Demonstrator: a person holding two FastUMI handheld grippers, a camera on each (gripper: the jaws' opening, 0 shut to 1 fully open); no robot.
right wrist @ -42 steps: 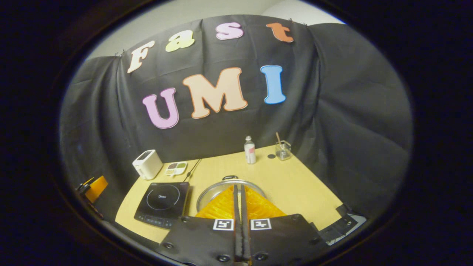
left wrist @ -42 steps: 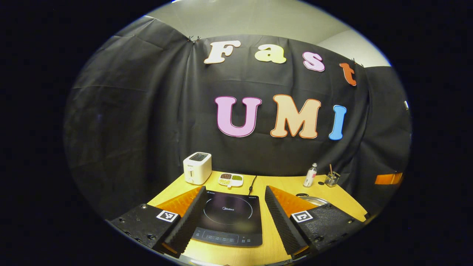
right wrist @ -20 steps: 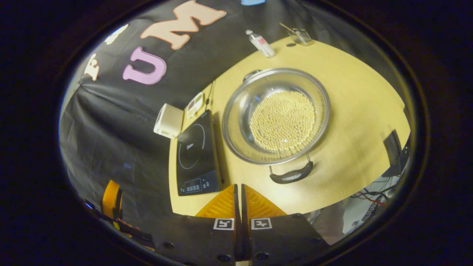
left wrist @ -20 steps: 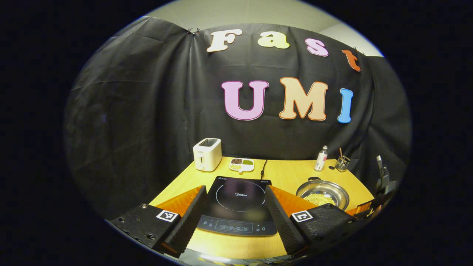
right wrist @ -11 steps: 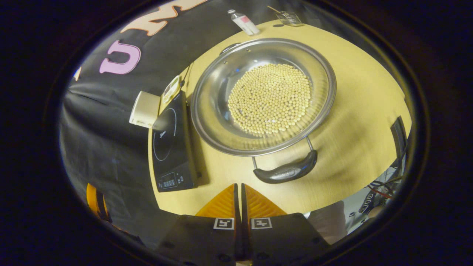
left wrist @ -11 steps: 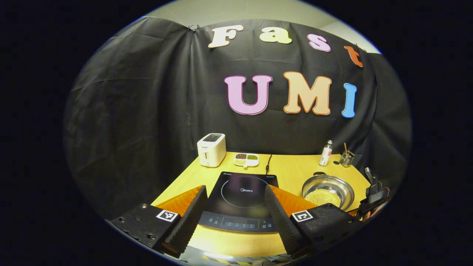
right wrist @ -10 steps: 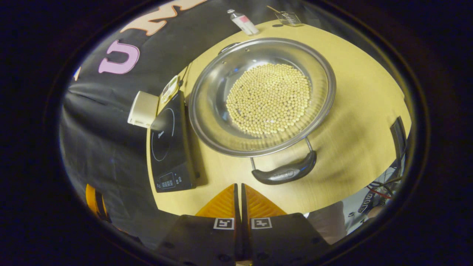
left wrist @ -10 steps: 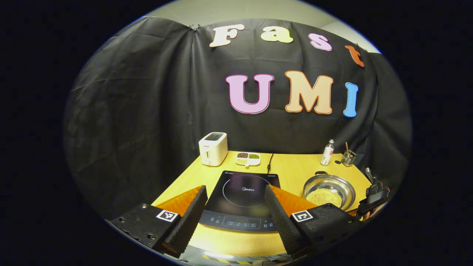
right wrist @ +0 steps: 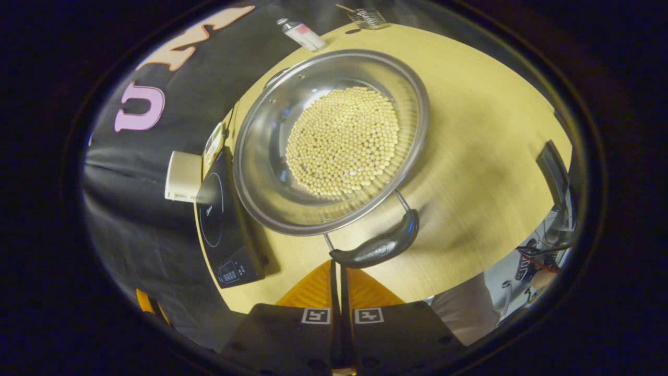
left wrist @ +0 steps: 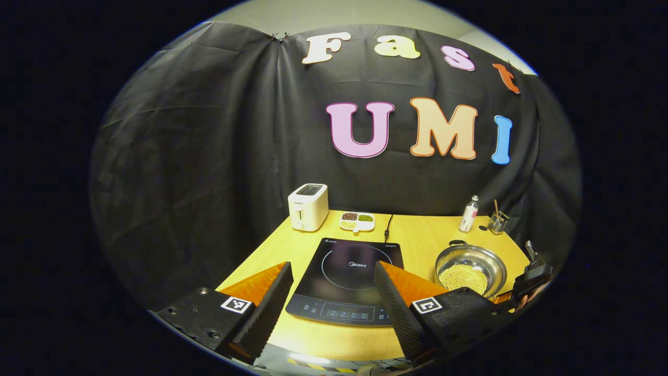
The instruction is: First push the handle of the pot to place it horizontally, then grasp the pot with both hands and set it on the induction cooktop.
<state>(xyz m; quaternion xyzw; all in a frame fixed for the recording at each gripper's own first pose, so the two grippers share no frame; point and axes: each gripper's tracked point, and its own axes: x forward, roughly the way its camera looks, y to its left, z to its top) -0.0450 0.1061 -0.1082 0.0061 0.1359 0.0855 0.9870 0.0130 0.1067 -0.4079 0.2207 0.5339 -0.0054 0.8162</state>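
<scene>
Fingertips of the right gripper (right wrist: 337, 267) sit pressed together with nothing between them, right at the black handle (right wrist: 377, 248) of the pot (right wrist: 271, 172), touching or nearly so. Steel that thin looks stiff and fairly light, but the layer of pale beans (right wrist: 344, 141) adds weight and will roll if the pot tips, so I'd judge a level lift essential. Its polished rim looks slippery; the moulded handle near the table's front edge and its twin (right wrist: 275, 77) on the far side are the sensible places to hold. The left gripper (left wrist: 332, 303) hangs with fingers wide apart and empty over the front edge, facing the induction cooktop (left wrist: 348, 282), which lies just beside the pot. The wooden table (right wrist: 485, 130) looks smooth enough for the pot to swivel. Along its back edge stand a toaster (left wrist: 308, 207), a divided dish (left wrist: 357, 221), a bottle (left wrist: 469, 213) and a glass (left wrist: 497, 222), against the black cloth wall (left wrist: 209, 136).
</scene>
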